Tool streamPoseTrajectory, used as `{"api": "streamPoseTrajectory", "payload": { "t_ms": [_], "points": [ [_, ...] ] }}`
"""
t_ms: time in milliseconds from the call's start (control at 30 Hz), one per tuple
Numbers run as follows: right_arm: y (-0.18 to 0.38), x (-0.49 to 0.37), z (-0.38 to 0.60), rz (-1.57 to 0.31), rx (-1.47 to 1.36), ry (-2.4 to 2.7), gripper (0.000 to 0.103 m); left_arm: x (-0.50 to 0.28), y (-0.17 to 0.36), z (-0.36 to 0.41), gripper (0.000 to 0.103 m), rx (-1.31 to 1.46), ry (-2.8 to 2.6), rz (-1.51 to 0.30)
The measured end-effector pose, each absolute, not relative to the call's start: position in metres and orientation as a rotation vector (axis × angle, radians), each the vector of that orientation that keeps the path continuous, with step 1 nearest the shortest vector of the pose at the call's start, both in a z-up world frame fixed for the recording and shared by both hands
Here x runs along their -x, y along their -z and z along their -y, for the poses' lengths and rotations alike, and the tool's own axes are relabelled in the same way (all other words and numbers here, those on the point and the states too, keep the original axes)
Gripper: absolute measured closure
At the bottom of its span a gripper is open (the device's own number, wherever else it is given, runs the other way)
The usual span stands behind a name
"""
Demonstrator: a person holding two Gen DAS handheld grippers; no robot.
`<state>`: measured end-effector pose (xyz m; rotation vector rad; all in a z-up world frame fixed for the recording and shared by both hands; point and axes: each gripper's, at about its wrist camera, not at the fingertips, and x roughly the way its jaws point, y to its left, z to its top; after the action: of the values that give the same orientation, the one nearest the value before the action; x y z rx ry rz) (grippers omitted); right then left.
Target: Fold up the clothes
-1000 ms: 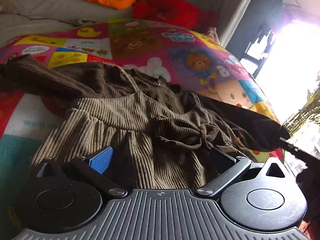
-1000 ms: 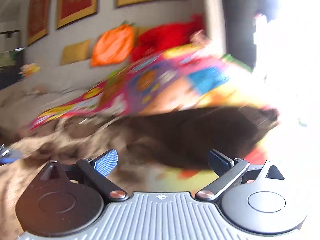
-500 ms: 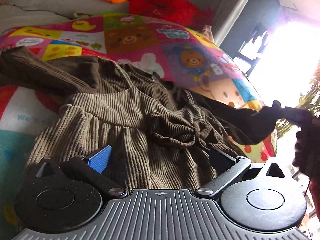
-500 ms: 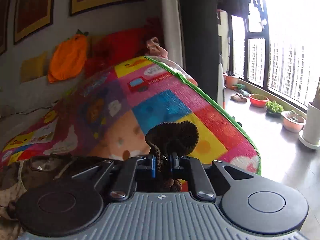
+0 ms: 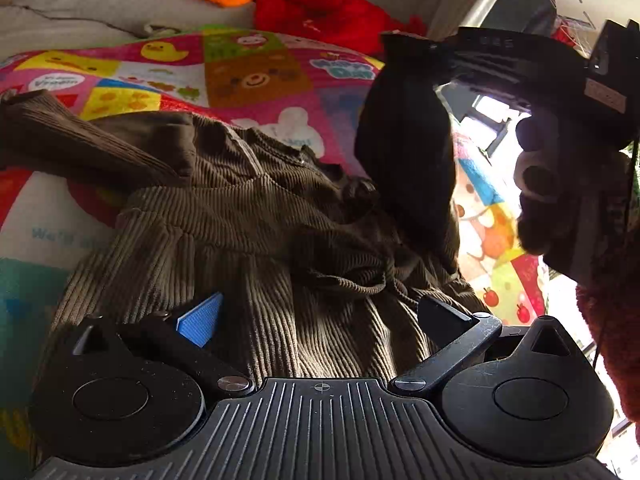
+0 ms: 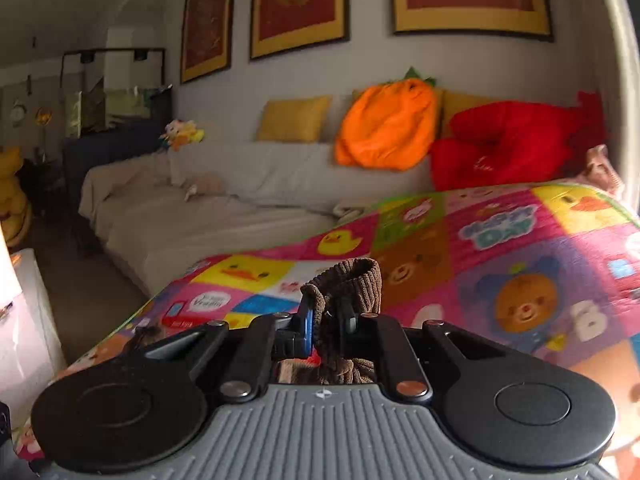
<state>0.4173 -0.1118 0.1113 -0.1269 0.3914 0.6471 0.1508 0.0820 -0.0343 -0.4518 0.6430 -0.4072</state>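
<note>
A brown corduroy garment (image 5: 256, 232) lies spread on a colourful children's mat (image 5: 256, 76). Low over its ribbed lower part my left gripper (image 5: 320, 314) stands open, its blue pad and black finger wide apart with the cloth beneath them. One sleeve (image 5: 404, 152) is raised off the mat and hangs dark at the upper right, where the right gripper (image 5: 424, 50) pinches its end. In the right wrist view my right gripper (image 6: 328, 320) is shut on the sleeve's cuff (image 6: 356, 280), which curls up above the pads. The other sleeve (image 5: 68, 140) lies flat to the left.
A pale sofa (image 6: 224, 208) runs behind the mat, with an orange cushion (image 6: 384, 128), a red cushion (image 6: 512, 144) and a yellow cushion (image 6: 292, 118). A person's hand (image 5: 552, 184) holds the right gripper. A bright window lies right of the mat's edge.
The right gripper has shut on the sleeve's cuff, then lifted it and swung it leftward over the garment, turning toward the sofa. The left gripper has stayed put, still open.
</note>
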Motion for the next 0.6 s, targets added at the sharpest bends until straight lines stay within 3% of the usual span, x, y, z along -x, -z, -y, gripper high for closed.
{"api": "streamPoseTrajectory", "payload": {
  "t_ms": [67, 100, 133, 300, 600],
  "points": [
    [-0.098, -0.42, 0.102, -0.436, 0.134, -0.681, 0.076, -0.151, 0.034, -0.083, 0.0, 0.454, 0.408, -0.643],
    [-0.093, -0.42, 0.101, -0.45, 0.13, -0.693, 0.06, -0.151, 0.034, -0.083, 0.0, 0.456, 0.409, -0.643],
    [-0.093, -0.417, 0.108, -0.441, 0.108, -0.694, 0.051, -0.151, 0.034, -0.083, 0.0, 0.458, 0.41, -0.643],
    [-0.092, -0.404, 0.143, -0.407, 0.0, -0.689, 0.034, -0.151, 0.034, -0.082, 0.0, 0.455, 0.41, -0.645],
    [-0.005, -0.41, 0.239, -0.591, -0.304, -0.503, 0.032, -0.15, 0.034, -0.078, 0.0, 0.43, 0.399, -0.649]
  ]
}}
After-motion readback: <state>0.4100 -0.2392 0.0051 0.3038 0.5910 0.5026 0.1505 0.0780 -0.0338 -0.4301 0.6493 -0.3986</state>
